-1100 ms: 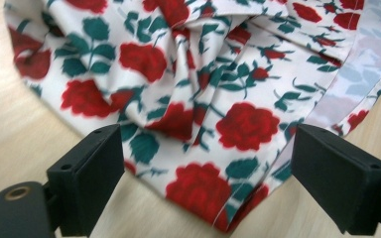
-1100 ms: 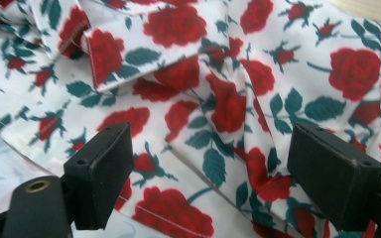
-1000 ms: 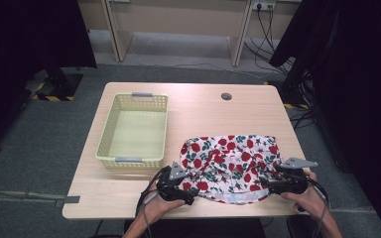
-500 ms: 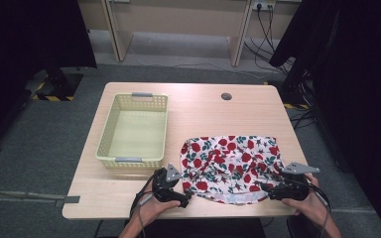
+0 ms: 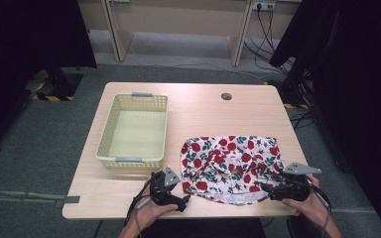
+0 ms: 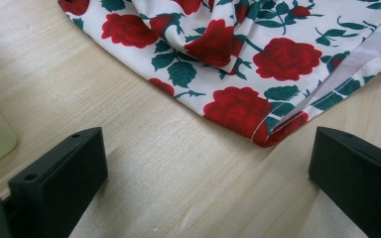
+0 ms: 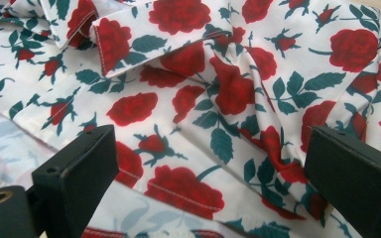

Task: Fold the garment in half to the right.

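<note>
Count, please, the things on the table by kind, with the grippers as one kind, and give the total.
Basket, pale yellow: 1
Rose-print cloth, red and green on white: 1
Grippers, black, both open: 2, the left gripper and the right gripper
Total: 4

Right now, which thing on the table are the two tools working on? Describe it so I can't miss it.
On the light wooden table, look right of the empty yellow basket, at the near edge. There lies a rumpled white cloth printed with red roses and green leaves, the only patterned, soft thing there.
</note>
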Available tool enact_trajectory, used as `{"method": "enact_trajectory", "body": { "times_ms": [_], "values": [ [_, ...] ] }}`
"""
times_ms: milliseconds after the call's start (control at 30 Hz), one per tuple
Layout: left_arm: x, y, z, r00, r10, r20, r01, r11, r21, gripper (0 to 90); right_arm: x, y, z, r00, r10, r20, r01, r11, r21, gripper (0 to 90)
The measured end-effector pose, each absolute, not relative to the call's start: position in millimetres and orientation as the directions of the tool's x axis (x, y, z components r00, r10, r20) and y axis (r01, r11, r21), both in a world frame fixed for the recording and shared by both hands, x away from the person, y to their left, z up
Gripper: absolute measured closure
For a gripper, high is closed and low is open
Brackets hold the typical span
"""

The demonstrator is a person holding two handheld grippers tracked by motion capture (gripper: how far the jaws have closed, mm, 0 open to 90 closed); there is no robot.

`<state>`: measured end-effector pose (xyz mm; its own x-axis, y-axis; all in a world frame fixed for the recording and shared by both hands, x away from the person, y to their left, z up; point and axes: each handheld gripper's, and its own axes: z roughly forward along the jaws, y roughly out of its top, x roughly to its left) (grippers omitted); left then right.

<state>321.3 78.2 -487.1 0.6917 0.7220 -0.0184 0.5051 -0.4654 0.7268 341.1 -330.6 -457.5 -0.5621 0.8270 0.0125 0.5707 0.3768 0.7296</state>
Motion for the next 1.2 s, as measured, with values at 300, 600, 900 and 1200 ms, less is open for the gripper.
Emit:
{"method": "enact_trajectory", "body": {
  "times_ms": [300, 600, 900, 1200],
  "values": [
    [321, 78, -487, 0.693, 0.721, -0.019, 0.505, -0.467, 0.726, 0.0, 361, -327, -469, -0.547, 0.837, -0.014, 0.611, 0.411, 0.677, 7.1],
    [319, 80, -487, 0.698, 0.716, -0.02, 0.502, -0.468, 0.727, 0.4, 363, -334, -474, -0.575, 0.818, -0.031, 0.595, 0.444, 0.67, 7.6],
    [317, 74, -487, 0.71, 0.704, -0.025, 0.489, -0.467, 0.736, 2.1, 366, -350, -474, -0.575, 0.817, -0.034, 0.59, 0.443, 0.675, 8.0],
    [318, 57, -485, 0.724, 0.689, -0.03, 0.469, -0.462, 0.753, 2.6, 367, -355, -475, -0.574, 0.818, -0.033, 0.587, 0.44, 0.679, 7.9]
  ]
}}
